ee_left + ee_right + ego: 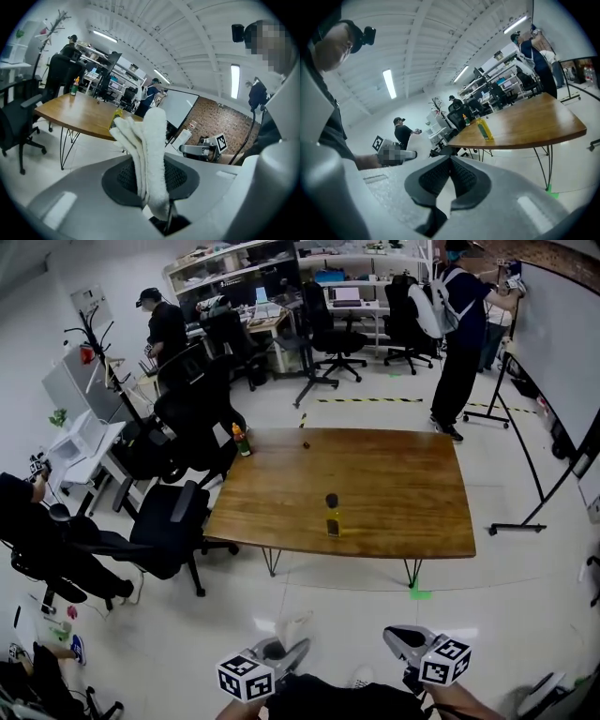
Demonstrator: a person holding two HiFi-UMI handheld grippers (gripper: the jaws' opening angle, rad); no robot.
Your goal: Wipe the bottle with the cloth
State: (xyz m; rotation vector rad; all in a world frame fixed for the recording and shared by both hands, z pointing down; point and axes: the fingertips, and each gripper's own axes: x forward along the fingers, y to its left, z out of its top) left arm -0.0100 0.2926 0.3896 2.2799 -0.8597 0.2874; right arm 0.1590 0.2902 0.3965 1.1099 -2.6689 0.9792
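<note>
A bottle (332,517) of yellow liquid with a dark cap stands upright near the front edge of the wooden table (394,493). My left gripper (296,647) is low in the head view, well short of the table, and is shut on a folded white cloth (151,145) that sticks up from its jaws. In the left gripper view the cloth partly hides the bottle (115,118). My right gripper (396,637) is beside the left one, shut with nothing in it (451,162). Its view shows the bottle (484,129) far off on the table.
A second bottle with an orange cap (242,440) stands at the table's far left corner. Black office chairs (169,526) crowd the table's left side. A whiteboard on a stand (553,362) is at the right, with a person (461,334) beside it. Desks and shelves line the back.
</note>
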